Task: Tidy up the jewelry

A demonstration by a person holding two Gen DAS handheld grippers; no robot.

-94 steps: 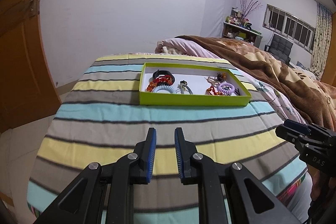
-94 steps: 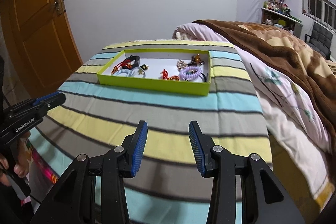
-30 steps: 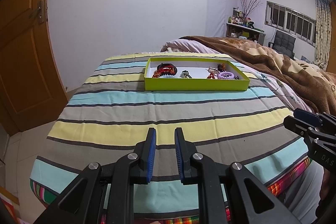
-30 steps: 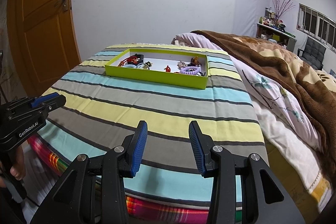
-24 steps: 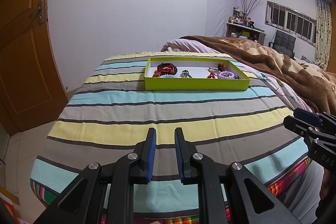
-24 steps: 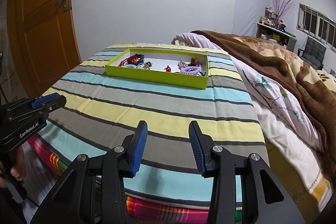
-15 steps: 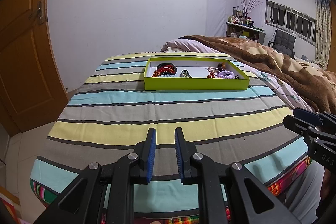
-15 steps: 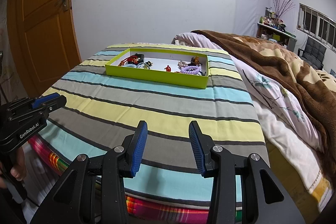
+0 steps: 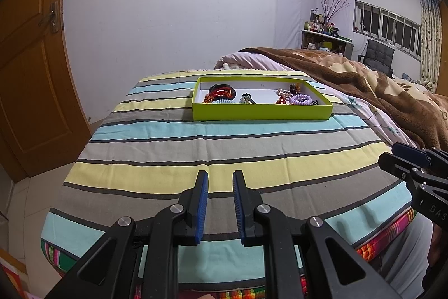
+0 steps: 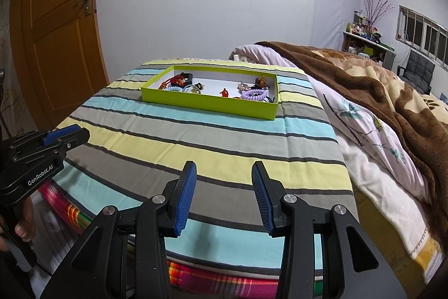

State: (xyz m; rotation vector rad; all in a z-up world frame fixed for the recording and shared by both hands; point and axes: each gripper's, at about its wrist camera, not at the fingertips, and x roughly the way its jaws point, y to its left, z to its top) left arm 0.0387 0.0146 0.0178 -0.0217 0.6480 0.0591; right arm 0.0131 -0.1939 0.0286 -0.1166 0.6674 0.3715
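Observation:
A lime-green tray (image 9: 261, 111) (image 10: 208, 104) sits at the far end of the striped cloth. It holds several pieces: a red and black clip (image 9: 221, 90), a purple coil band (image 9: 300, 98) (image 10: 254, 94), a blue coil band (image 10: 173, 88). My left gripper (image 9: 219, 181) is empty, its jaws a narrow gap apart, above the cloth's near edge. My right gripper (image 10: 223, 173) is open wide and empty, also far from the tray. Each gripper shows in the other's view: the right at the left view's edge (image 9: 403, 157), the left at the right view's edge (image 10: 60, 138).
The striped cloth (image 9: 224, 147) covers a bed end. A brown blanket (image 10: 378, 91) and pink quilt (image 10: 364, 136) lie to the right. A wooden door (image 10: 53, 27) stands left. A shelf and a chair (image 9: 378, 55) are far right.
Since three seconds ago both grippers have drawn back from the tray and dropped lower. In the last second nothing has visibly moved.

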